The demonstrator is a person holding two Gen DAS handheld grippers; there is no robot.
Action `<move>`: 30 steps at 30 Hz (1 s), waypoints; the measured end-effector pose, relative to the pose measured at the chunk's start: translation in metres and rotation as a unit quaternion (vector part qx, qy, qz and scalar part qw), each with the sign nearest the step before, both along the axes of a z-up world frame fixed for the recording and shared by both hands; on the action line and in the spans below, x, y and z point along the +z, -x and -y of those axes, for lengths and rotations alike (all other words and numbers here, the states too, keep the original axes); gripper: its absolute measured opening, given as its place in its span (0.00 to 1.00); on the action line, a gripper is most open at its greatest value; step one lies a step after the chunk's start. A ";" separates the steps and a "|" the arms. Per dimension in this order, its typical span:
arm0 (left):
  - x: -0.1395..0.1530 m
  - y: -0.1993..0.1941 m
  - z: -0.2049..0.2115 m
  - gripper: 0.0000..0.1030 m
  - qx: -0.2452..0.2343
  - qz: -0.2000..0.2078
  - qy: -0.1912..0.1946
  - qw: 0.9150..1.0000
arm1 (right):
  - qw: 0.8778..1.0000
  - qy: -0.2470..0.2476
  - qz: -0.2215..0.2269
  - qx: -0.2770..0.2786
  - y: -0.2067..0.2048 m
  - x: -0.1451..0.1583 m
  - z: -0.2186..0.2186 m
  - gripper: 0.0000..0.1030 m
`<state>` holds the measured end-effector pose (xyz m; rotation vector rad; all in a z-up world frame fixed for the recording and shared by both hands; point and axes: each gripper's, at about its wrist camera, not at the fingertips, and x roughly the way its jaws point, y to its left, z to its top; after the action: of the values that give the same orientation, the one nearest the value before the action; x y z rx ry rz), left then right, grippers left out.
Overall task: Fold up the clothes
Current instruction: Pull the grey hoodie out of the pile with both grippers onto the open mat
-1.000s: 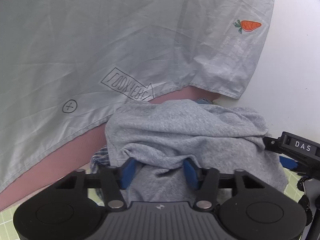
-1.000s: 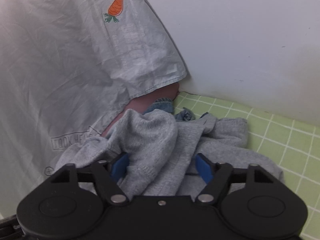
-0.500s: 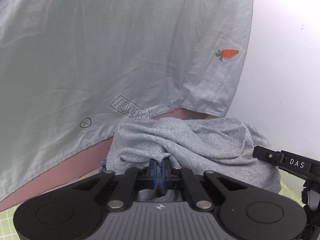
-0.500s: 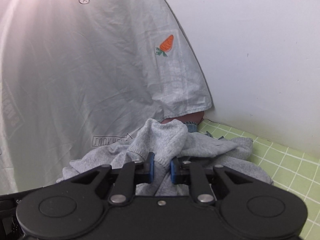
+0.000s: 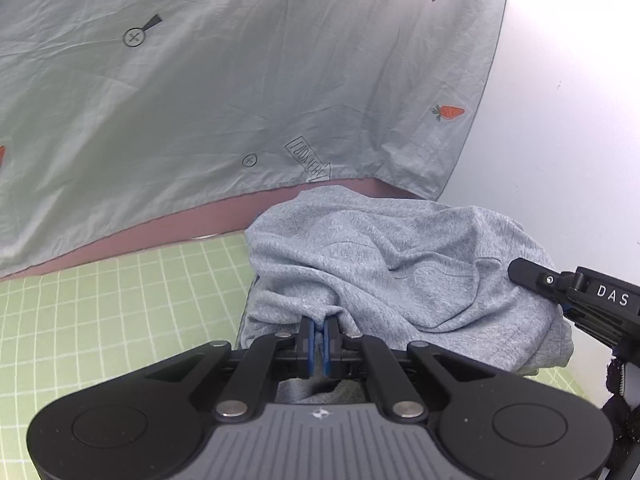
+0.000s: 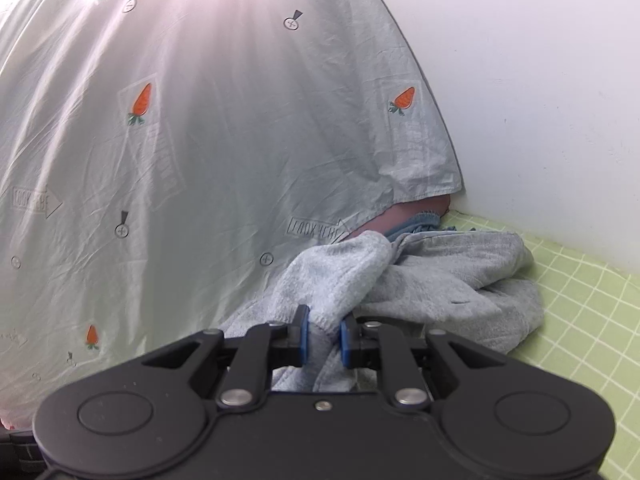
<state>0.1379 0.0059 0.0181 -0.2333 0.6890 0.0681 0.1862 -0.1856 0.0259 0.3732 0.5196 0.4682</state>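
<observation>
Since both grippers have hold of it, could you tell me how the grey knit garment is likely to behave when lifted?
The grey knit garment will probably be floppy: it lies in soft bunched folds. It should hang and stretch between the left gripper and right gripper. Slipping seems unlikely, as fabric is pinched between both pairs of fingers.

Grey garment (image 5: 400,264): soft heathered knit cloth, matt, lower centre
Curtain (image 5: 224,80): thin woven cloth, creased, printed carrots, upper left
Mat (image 5: 100,300): matt green gridded sheet, lower left
Wall (image 6: 540,80): smooth matt white paint, upper right
Left gripper (image 5: 319,336): matt black plastic body, blue pads, shiny metal pivots
Right gripper (image 6: 323,338): the same finish
</observation>
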 end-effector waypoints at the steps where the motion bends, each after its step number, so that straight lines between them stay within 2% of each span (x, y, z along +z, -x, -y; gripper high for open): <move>1: 0.000 0.016 0.000 0.04 0.000 -0.003 -0.004 1.000 | 1.000 0.002 -0.003 0.005 0.014 -0.001 0.000 0.15; 8: -0.006 0.118 -0.030 0.01 0.017 -0.034 -0.020 0.999 | 0.997 0.018 -0.052 0.056 0.093 -0.028 -0.025 0.15; 11: -0.025 0.156 -0.068 0.01 0.058 -0.065 0.030 0.996 | 0.993 0.027 -0.068 0.089 0.119 -0.038 -0.052 0.15; 13: -0.037 0.182 -0.089 0.00 0.088 -0.082 0.044 0.992 | 0.990 0.049 -0.070 0.110 0.132 -0.044 -0.079 0.15; 18: -0.044 0.236 -0.138 0.00 0.142 -0.090 0.035 0.985 | 0.982 0.074 -0.080 0.151 0.160 -0.058 -0.135 0.15; 24: -0.051 0.278 -0.190 0.00 0.192 -0.094 0.044 0.976 | 0.981 0.106 -0.064 0.149 0.182 -0.061 -0.179 0.15; 27: -0.054 0.287 -0.204 0.00 0.195 -0.098 0.050 0.975 | 0.981 0.132 -0.064 0.128 0.188 -0.058 -0.178 0.15; 30: -0.057 0.283 -0.207 0.00 0.191 -0.096 0.056 0.975 | 0.981 0.139 -0.075 0.113 0.186 -0.058 -0.164 0.20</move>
<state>-0.1450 0.2129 -0.0392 -0.4712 0.8337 0.4244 0.0000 -0.0217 -0.0323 0.0809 0.7696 0.5809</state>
